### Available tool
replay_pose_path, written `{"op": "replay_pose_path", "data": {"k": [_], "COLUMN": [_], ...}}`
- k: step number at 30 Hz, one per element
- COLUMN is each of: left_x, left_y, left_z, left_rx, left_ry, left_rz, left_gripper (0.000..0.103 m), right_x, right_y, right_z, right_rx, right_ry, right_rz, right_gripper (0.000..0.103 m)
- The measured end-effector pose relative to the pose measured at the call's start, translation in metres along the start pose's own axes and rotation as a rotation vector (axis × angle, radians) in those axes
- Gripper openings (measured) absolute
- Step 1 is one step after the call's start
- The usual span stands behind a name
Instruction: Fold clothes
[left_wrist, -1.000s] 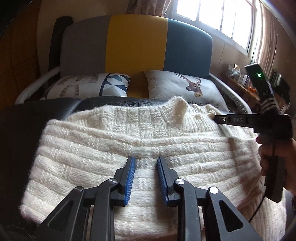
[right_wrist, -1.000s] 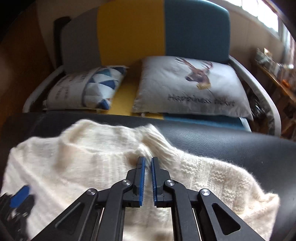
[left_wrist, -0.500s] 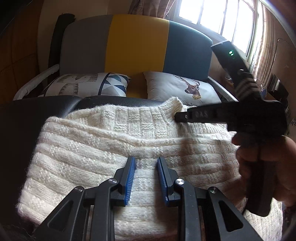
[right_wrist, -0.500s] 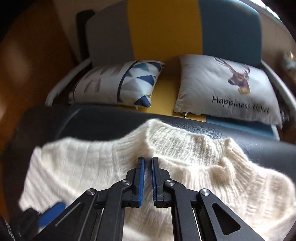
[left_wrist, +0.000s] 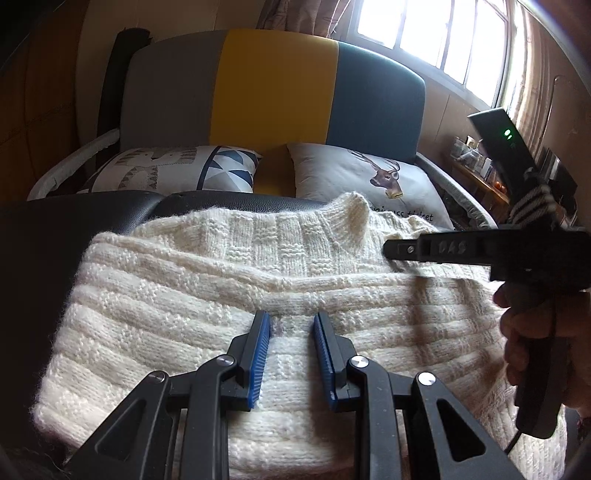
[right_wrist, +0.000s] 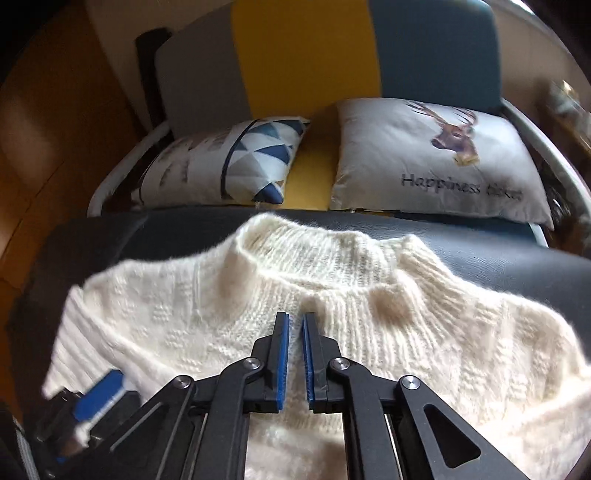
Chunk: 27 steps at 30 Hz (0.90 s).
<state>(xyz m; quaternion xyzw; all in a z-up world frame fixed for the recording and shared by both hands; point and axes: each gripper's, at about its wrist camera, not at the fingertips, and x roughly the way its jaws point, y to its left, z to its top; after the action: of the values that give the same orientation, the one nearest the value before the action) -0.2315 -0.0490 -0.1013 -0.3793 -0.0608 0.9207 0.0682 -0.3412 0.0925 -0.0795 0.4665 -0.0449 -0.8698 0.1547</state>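
The left hand-held gripper (left_wrist: 291, 354) hovers with jaws apart over the sweater (left_wrist: 184, 310). The right hand-held gripper (right_wrist: 294, 354), its jaws nearly closed on nothing, sits just behind the collar (right_wrist: 325, 254). The sweater lies folded on the black table (right_wrist: 480, 251), bare surface beyond its collar edge and right side. Past the table's far edge, two cushions (right_wrist: 436, 162) on a sofa (left_wrist: 280, 74).

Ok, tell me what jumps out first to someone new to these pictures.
A fluffy cream cable-knit sweater sprawls across the black leather surface, with both blue-padded tongs over it: left tongs open, right tongs nearly shut near the ribbed collar. Behind sits a grey-yellow-teal sofa with a white deer-print pillow.
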Motion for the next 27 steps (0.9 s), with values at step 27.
{"op": "replay_pose_path", "data": {"k": [27], "left_x": [-0.117], "left_y": [0.010], "left_z": [-0.095], "left_rx": [0.070], "left_ry": [0.097], "left_rz": [0.093], "left_gripper": [0.025], "right_x": [-0.176], "right_y": [-0.030], "right_z": [-0.258], "right_rx": [0.027], "right_ry": [-0.010], "right_rz": [-0.009], "right_gripper": [0.036]}}
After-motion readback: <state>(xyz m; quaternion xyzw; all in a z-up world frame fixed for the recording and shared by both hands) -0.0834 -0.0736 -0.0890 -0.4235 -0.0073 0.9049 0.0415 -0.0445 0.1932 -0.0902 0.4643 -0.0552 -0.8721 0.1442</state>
